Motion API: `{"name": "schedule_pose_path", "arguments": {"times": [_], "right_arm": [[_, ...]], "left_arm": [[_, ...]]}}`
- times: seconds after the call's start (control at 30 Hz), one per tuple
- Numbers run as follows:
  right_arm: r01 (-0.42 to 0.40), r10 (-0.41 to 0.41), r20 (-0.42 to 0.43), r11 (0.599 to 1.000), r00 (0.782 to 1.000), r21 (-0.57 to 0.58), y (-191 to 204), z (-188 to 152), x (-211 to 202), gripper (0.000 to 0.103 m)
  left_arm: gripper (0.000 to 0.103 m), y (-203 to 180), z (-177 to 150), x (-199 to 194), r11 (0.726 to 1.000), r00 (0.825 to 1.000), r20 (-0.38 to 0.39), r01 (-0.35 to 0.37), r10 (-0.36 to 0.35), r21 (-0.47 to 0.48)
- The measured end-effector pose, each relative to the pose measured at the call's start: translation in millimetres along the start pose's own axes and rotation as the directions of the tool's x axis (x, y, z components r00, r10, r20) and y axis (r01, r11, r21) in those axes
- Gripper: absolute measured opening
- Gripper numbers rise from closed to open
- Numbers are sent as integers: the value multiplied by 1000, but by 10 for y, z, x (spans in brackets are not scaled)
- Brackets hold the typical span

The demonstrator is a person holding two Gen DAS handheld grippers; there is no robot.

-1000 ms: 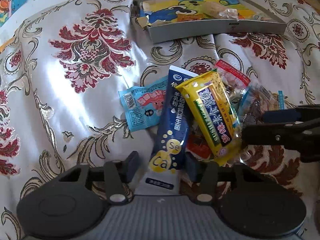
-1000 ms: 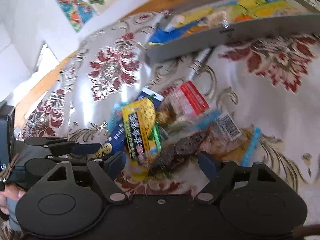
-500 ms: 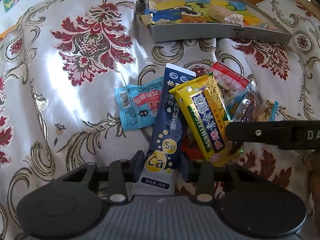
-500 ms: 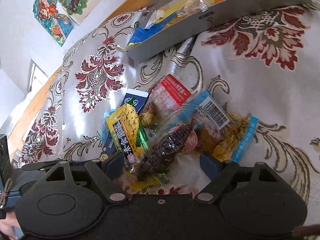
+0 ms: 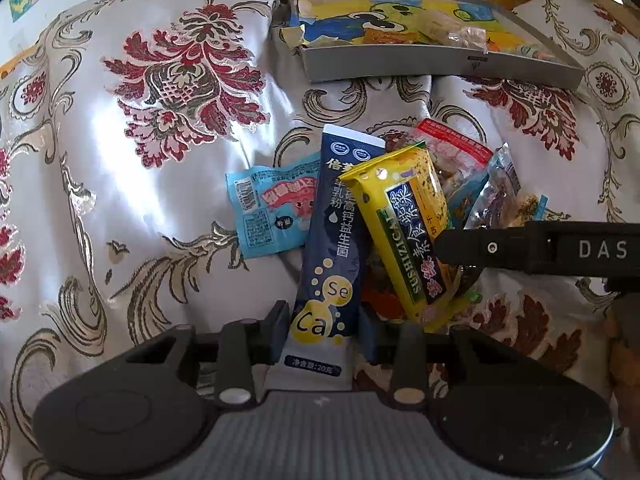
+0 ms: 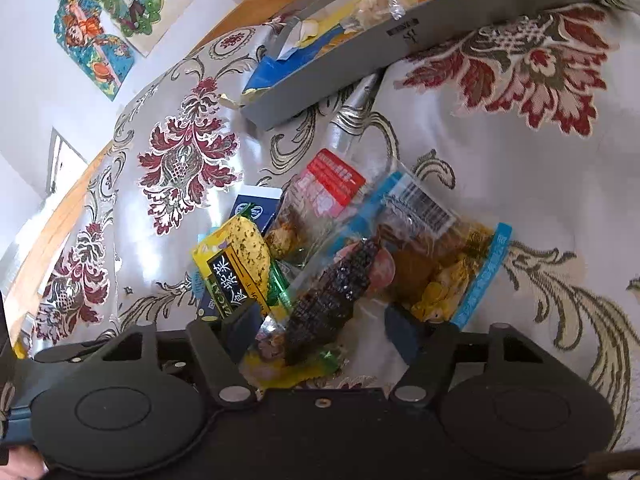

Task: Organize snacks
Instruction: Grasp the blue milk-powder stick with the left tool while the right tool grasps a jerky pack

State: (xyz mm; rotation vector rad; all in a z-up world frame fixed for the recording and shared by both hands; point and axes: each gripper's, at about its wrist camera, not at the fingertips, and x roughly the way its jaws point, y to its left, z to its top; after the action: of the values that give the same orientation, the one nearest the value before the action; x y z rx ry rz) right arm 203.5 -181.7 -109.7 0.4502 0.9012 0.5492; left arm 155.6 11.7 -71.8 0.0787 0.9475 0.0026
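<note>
A pile of snack packets lies on a floral cloth [image 5: 120,208]. My left gripper [image 5: 323,328] has its fingers pressed against both sides of a navy sachet [image 5: 334,240] marked "Se Ca", at its near end. A yellow packet [image 5: 404,232] overlaps the sachet's right side. My right gripper [image 6: 320,328] is open, and its fingers straddle a clear packet of dark corn [image 6: 332,292]. The yellow packet [image 6: 236,264] touches its left finger. In the left wrist view the right tool's black finger [image 5: 480,247] reaches in from the right, over the pile.
A grey tray [image 5: 400,66] holding a few snacks sits at the cloth's far side, beyond the pile. A light blue packet [image 5: 272,212] lies left of the sachet. A red-labelled packet [image 6: 328,188] and a blue-edged packet [image 6: 448,272] lie behind the corn. A wooden edge borders the cloth.
My left gripper has narrowed its fingers from a wide gap onto the navy sachet. The right gripper has moved in closer over the pile, staying open around the corn packet.
</note>
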Motion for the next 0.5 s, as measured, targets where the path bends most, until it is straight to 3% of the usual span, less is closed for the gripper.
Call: {"name": "schedule_pose_path", "arguments": {"times": [0.1, 0.3, 0.5], "right_arm": [[-8, 8, -1, 1000, 1000, 20, -21, -13, -13, 59], [-29, 29, -8, 997, 1000, 76, -62, -32, -33, 54], [-21, 22, -6, 993, 1000, 118, -73, -34, -59, 62]], "left_arm": [[37, -5, -12, -8, 1000, 1000, -2, 13, -13, -15], [35, 7, -29, -63, 994, 998, -28, 51, -54, -97], [34, 51, -74, -121, 972, 995, -52, 69, -82, -223]]}}
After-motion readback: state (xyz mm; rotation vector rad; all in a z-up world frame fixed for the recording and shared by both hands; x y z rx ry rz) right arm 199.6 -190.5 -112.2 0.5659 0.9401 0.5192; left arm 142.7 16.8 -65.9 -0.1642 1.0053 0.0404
